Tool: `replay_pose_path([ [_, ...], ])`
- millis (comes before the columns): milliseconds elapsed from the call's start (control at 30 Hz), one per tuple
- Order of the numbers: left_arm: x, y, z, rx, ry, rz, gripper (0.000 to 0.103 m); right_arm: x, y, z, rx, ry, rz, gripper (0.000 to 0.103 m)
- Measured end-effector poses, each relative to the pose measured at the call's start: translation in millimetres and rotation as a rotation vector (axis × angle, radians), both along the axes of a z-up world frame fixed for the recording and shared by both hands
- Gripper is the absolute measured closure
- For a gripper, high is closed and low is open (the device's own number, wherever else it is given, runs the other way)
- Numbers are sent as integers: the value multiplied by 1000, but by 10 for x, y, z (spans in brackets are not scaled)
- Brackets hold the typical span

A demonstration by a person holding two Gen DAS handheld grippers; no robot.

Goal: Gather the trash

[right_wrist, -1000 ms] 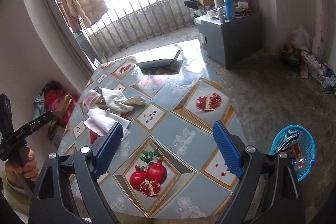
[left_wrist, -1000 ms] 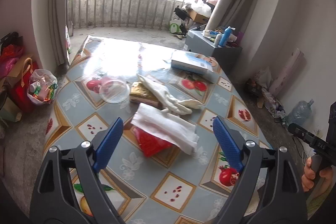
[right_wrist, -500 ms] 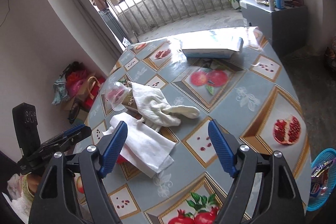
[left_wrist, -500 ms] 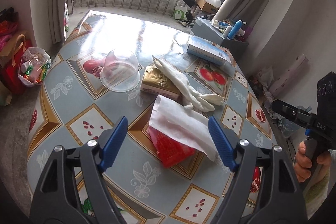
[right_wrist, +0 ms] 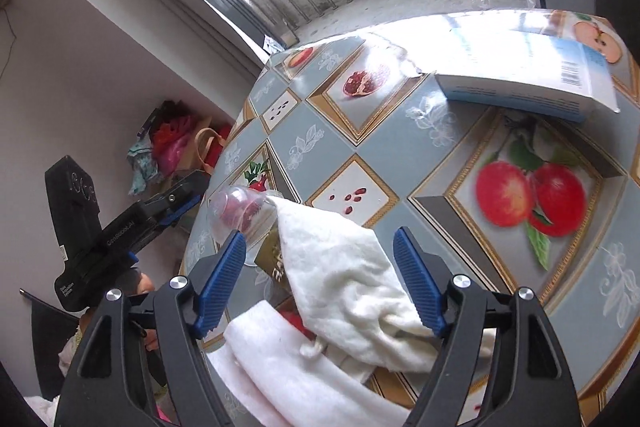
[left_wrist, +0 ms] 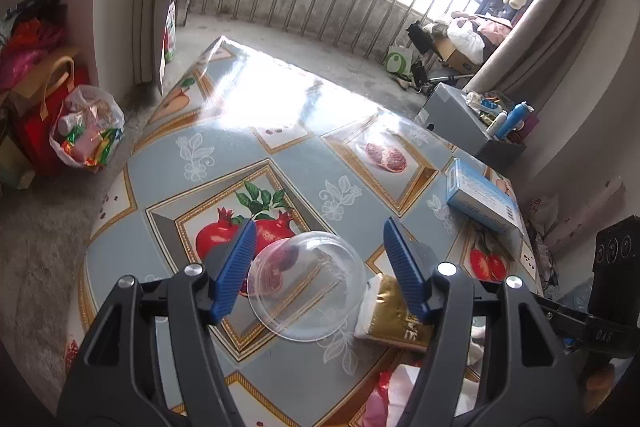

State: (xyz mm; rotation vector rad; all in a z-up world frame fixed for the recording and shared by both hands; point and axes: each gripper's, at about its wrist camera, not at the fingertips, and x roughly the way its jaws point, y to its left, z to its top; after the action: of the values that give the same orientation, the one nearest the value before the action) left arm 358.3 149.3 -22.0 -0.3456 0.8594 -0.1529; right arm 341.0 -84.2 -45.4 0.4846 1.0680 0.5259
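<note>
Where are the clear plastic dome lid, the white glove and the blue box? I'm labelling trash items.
clear plastic dome lid (left_wrist: 308,287), left wrist view, centre of dome.
white glove (right_wrist: 344,275), right wrist view, palm area.
blue box (right_wrist: 520,75), right wrist view, top face.

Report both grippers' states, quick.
Left gripper: open, empty, framing the clear plastic lid.
Right gripper: open, empty, over the white cloth.

I see the table (left_wrist: 280,163) under a glossy fruit-print cloth. Between my left jaws lies a clear plastic lid (left_wrist: 306,285); under the right-hand jaw, touching it, a gold packet (left_wrist: 394,315). Beyond, a blue box (left_wrist: 482,197). Between my right jaws lies a white cloth (right_wrist: 344,279), a white tissue (right_wrist: 288,371) below it.
</note>
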Motion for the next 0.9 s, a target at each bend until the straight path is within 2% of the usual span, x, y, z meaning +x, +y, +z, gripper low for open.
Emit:
replay_pose_path([
  [33, 54, 9, -25, -8, 18, 0, 42, 53, 36, -62, 0, 18, 3, 29],
  [67, 94, 13, -81, -22, 39, -5, 45, 103, 91, -128, 1, 40, 13, 35],
  [100, 110, 14, -125, -41, 49, -17, 52, 133, 147, -184, 2, 60, 35, 37],
  [167, 50, 1, -151, -71, 48, -28, 53, 112, 241, -278, -11, 94, 67, 46],
  [200, 29, 4, -173, -73, 49, -33, 53, 78, 263, -296, -17, 99, 83, 48],
  [300, -105, -56, -213, -62, 44, -62, 53, -53, 222, -300, -26, 100, 97, 49],
  [467, -400, -208, -258, -89, 57, -122, 54, -386, -53, -314, -18, 119, 101, 51],
  [733, -1006, -615, -272, -107, 73, -276, 54, -1128, -615, -352, 20, 158, 25, 51],
  [900, -1159, -781, -247, -80, 81, -323, 53, -1326, -760, -329, 34, 149, -2, 51],
])
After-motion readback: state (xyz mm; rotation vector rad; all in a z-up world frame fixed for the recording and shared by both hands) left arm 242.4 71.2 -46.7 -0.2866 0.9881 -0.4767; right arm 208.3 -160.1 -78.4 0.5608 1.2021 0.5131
